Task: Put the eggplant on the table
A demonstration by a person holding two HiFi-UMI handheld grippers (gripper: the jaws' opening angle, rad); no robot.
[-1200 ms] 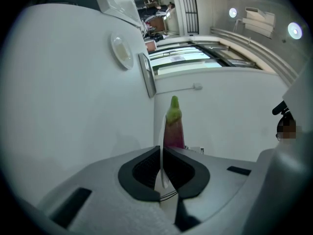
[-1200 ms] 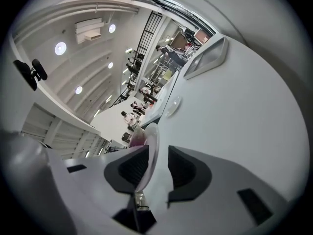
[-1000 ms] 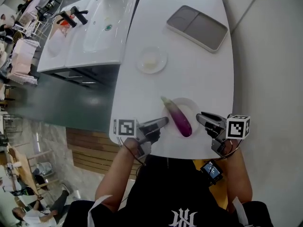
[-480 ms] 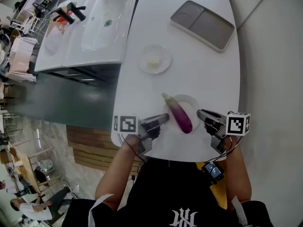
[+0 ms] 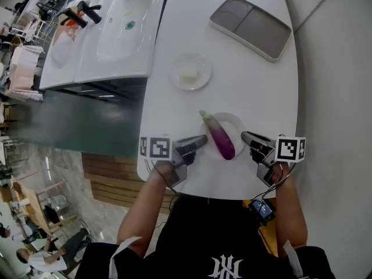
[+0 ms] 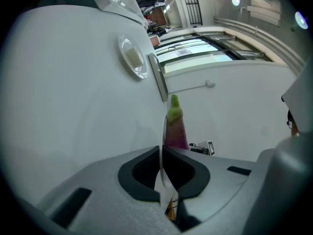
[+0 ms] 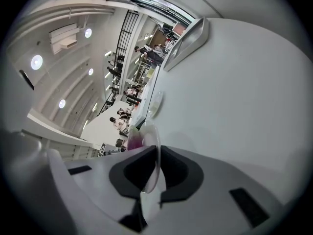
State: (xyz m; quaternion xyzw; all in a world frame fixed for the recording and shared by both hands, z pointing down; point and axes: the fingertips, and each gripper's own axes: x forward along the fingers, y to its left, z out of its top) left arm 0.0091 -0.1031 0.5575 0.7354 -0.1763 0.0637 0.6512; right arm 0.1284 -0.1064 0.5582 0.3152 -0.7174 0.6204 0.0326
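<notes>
— Left gripper [image 6: 161, 156]: I see both pads pressed together on the thin clear rim of the plate [image 6: 163, 131]. My right gripper [image 7: 157, 156] has its pads pinched on the opposite rim in the same way.

— Can you get that from the head view?

— Not really. From above I only see the two sets of jaws meeting the plate's left and right edges. The rim is too thin to make out between them, so the gripper views settle it.

— Where's the eggplant [image 5: 220, 138]?

— Lying on the plate, at the near end of the white table [image 5: 232, 80], with the green stem pointing far-left and the purple end toward me. The left gripper view shows it stem-up just past the jaws. The right gripper view catches only a purple sliver behind the rim.

— Anything else on the table?

— The head view gives me a small clear dish [image 5: 189, 72] farther out, with something pale in it, and a grey tray [image 5: 251, 27] at the far right. A white sink [image 5: 119, 25] stands left of the table. I can't tell whether the plate rests on the table or sits just off it.
</notes>
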